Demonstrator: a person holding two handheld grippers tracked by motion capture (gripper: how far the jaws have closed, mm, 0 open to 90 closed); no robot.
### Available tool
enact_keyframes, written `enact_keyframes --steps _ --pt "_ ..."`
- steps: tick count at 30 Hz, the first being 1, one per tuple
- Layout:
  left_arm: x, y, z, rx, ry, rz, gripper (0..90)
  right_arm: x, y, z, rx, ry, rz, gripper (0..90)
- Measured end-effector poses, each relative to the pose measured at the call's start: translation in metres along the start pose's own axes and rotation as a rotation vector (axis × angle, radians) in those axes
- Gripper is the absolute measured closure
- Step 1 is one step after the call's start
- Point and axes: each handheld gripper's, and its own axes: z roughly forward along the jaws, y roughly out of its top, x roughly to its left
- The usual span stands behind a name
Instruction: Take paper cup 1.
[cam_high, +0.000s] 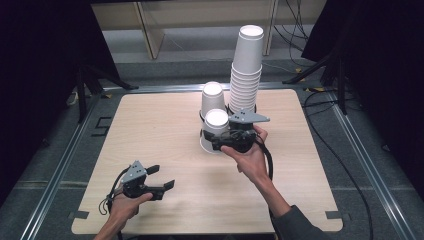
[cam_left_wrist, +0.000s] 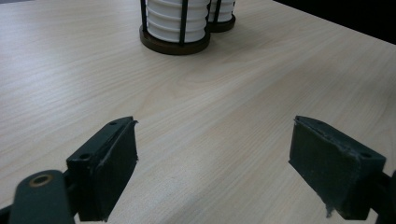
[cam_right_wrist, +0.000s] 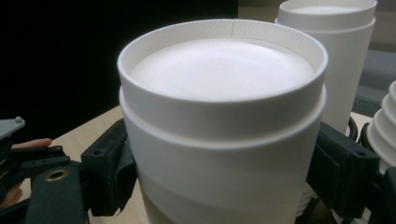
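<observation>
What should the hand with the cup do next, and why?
Probably lower it the last bit and then let go. The right hand-held gripper has its jaws around an upside-down white cup that already sits over another cup below it on the table. The left hand-held gripper waits open and empty.

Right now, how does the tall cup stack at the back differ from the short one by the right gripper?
The tall stack holds many nested cups and towers over the table. The front stack is only a couple of cups high. The tall stack stands free, while the front stack sits between the jaws of the right gripper, which close on its sides. Both are white paper cups, upside down, on dark ring bases.
</observation>
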Motion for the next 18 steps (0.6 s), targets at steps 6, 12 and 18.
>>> enact_keyframes --steps 6,12,18 --pt "-0.001 0.001 -0.001 0.002 0.004 -0.005 14.6 0.003 -0.009 0.006 0.024 0.023 0.001 19.6" --pt "-0.001 0.001 -0.001 -0.01 -0.009 0.004 14.6 0.007 -0.019 0.011 0.043 0.039 -0.01 19.6" --pt "-0.002 0.002 -0.001 -0.007 -0.007 0.004 14.6 0.009 -0.031 0.018 0.071 0.08 -0.014 19.6"
